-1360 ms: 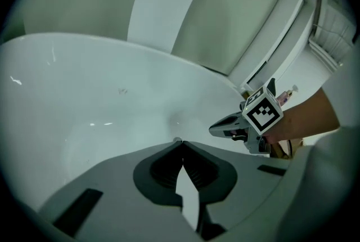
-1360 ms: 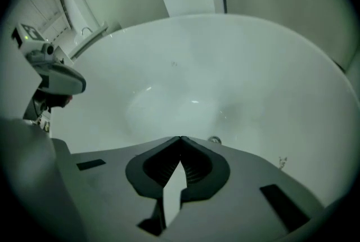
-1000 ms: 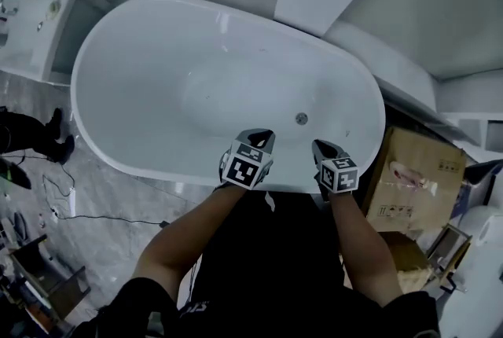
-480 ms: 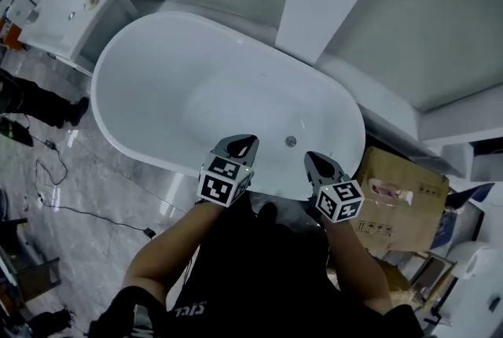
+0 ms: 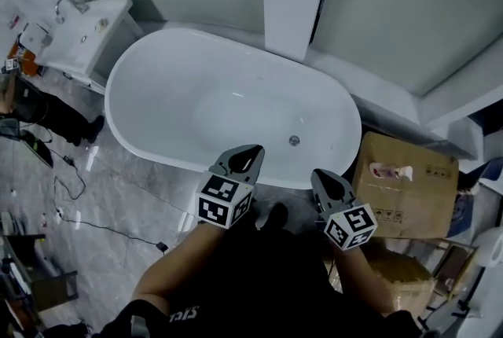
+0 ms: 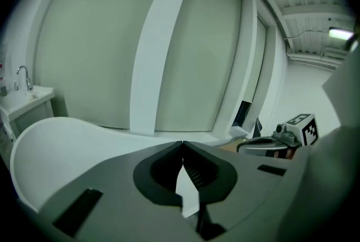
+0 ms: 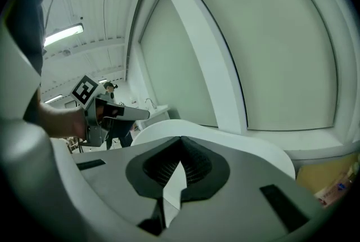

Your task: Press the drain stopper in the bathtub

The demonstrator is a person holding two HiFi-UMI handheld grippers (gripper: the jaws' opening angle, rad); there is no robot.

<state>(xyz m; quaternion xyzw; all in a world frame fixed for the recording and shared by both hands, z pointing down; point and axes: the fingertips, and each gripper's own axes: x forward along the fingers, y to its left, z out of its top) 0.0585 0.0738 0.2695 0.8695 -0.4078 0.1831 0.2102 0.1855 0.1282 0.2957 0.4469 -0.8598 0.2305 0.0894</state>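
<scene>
One bathtub [image 5: 169, 89] holds one drain stopper [image 5: 294, 141] toward its 4 o'clock end. Two grippers hover at the near rim, left gripper [image 5: 252, 149] and right gripper [image 5: 317, 174], jaws closed and empty. One cardboard box [image 5: 405, 189] sits at 3 o'clock, one sink [image 5: 88, 31] at 10.

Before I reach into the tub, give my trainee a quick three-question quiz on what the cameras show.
1. True or false: the drain stopper sits in the floor of the bathtub, toward the end nearer the cardboard box.
2. What is between the jaws of the left gripper? A: a sponge. B: the drain stopper. C: nothing, the jaws are together.
3. Is the right gripper touching the drain stopper?

Key:
1. True.
2. C.
3. No. It is apart from the stopper, near the tub's front rim, with its jaws together.
</scene>
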